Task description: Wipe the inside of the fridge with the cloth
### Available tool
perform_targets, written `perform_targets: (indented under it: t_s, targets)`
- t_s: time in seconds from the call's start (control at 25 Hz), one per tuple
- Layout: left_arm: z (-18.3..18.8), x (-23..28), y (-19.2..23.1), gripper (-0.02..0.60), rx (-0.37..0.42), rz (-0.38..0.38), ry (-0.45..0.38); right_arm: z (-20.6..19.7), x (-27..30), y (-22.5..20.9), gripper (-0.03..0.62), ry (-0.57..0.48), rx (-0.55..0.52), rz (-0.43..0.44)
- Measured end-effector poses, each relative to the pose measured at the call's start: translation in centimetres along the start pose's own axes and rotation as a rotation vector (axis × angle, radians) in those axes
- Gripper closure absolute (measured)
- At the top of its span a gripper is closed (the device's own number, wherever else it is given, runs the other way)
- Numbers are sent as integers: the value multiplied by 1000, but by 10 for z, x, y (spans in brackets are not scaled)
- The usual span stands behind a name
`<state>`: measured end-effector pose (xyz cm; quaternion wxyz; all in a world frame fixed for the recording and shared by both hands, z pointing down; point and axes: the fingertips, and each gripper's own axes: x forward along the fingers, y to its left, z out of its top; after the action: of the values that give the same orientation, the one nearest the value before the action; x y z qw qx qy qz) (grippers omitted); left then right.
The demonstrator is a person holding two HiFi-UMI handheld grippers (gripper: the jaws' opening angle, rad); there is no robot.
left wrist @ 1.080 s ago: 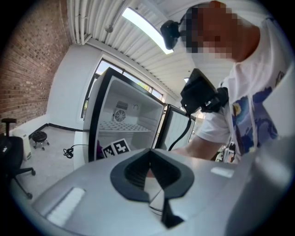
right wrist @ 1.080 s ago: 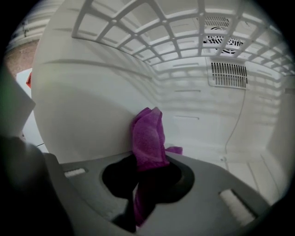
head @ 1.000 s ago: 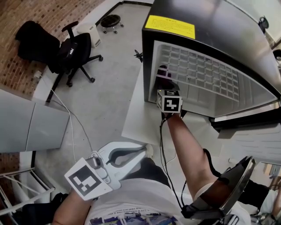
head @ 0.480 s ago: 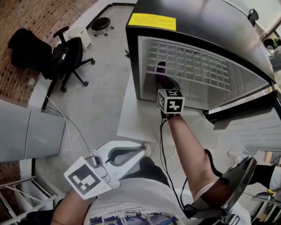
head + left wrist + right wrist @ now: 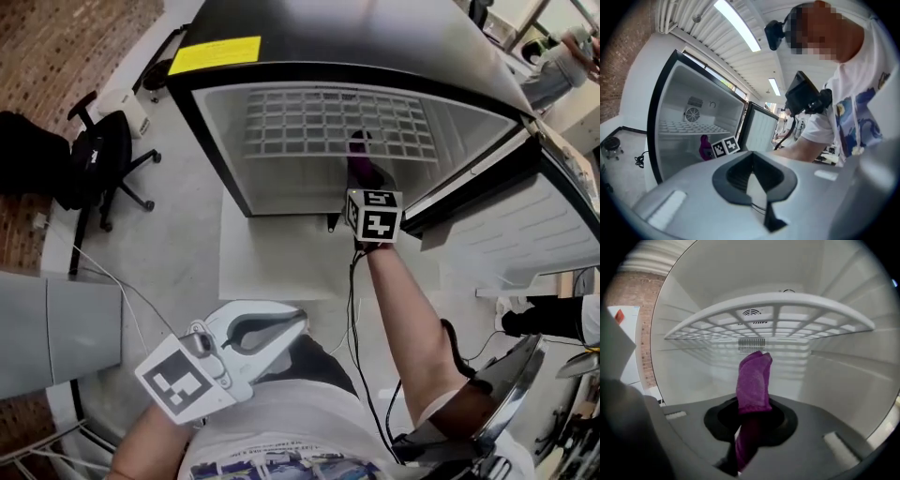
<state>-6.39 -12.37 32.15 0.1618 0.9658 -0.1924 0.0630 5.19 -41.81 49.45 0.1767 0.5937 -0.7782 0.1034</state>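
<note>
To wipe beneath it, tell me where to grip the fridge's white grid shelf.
Probably the thick front rail of the white grid shelf, coming in from the open front of the black fridge: that rail faces outward, while its sides and back lie along the walls. Use the left gripper; the right gripper holds the purple cloth.

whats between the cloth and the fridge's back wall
Nothing; the right gripper view shows open space from the cloth to the back wall, with the wire shelf higher up.

Right gripper (image 5: 363, 184) outstretched (left gripper (image 5: 296, 324) closed).
</note>
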Motion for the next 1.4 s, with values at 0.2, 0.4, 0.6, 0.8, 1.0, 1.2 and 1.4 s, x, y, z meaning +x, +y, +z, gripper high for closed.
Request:
perform_targets:
  t_s: [0.2,0.4,0.6,0.8,1.0,1.2,1.4]
  targets:
    - [4,17,-7,575,13,-55,10,-10,-18,-48,540,26,-39,-143]
    - [3,22,-5,575,11,-70,21,-28,-20,-61,540,70,-69,-187]
    - [2,21,-2,575,3,-62,24,-52,-12,-57,540,125,-105,-165]
    - [-3,16,4,575,-3,-45,35,-70,-4,-44,540,174,-115,-132]
    - [-3,11,6,575,-16,-28,23,-77,-1,-37,540,187,-122,-118]
    - [-7,4,7,575,-24,0,13,-81,0,-28,540,190,-137,-99]
    - [-10,1,5,575,-30,20,4,-83,2,-12,540,174,-109,-68]
